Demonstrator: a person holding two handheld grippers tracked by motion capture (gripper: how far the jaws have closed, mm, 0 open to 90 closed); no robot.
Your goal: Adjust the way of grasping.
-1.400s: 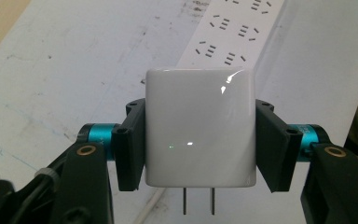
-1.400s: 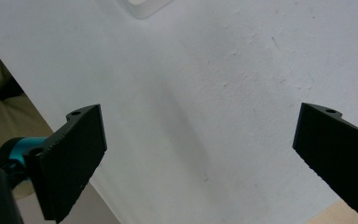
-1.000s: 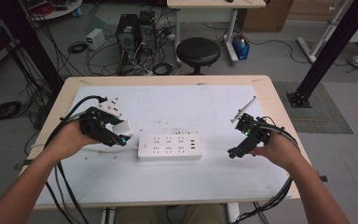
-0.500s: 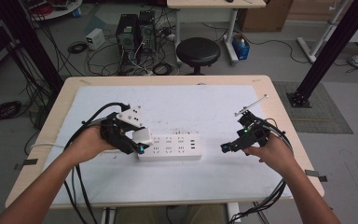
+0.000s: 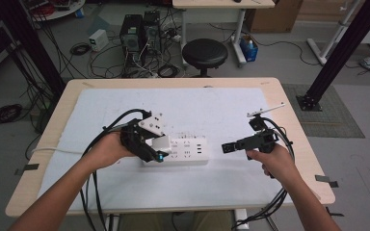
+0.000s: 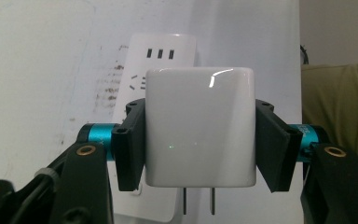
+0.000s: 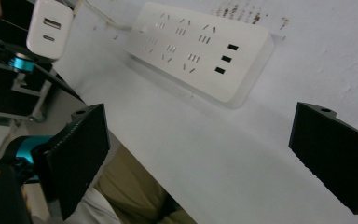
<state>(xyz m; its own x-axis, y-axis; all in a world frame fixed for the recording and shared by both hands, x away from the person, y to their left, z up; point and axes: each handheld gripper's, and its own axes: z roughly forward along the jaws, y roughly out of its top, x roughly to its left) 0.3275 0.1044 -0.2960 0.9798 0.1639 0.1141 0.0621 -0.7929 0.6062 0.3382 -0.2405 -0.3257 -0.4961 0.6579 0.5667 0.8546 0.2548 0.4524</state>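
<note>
Left tongs [image 5: 155, 155] carried charger [image 5: 162, 143] over power strip [image 5: 185, 150].

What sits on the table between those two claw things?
A white power strip lies between the left gripper, which holds a white charger, and the right gripper, per the high view.

A white power strip [image 5: 180, 150] lies flat on the white-covered table [image 5: 212, 192], near the middle, its long side running left to right. Its top face shows rows of sockets and three small rectangular ports at the right end. A white cube-shaped wall charger [image 6: 199, 126] with rounded, glossy edges hangs just above the strip's left end, two metal prongs pointing down toward it. One charger face carries two small ports.
</note>
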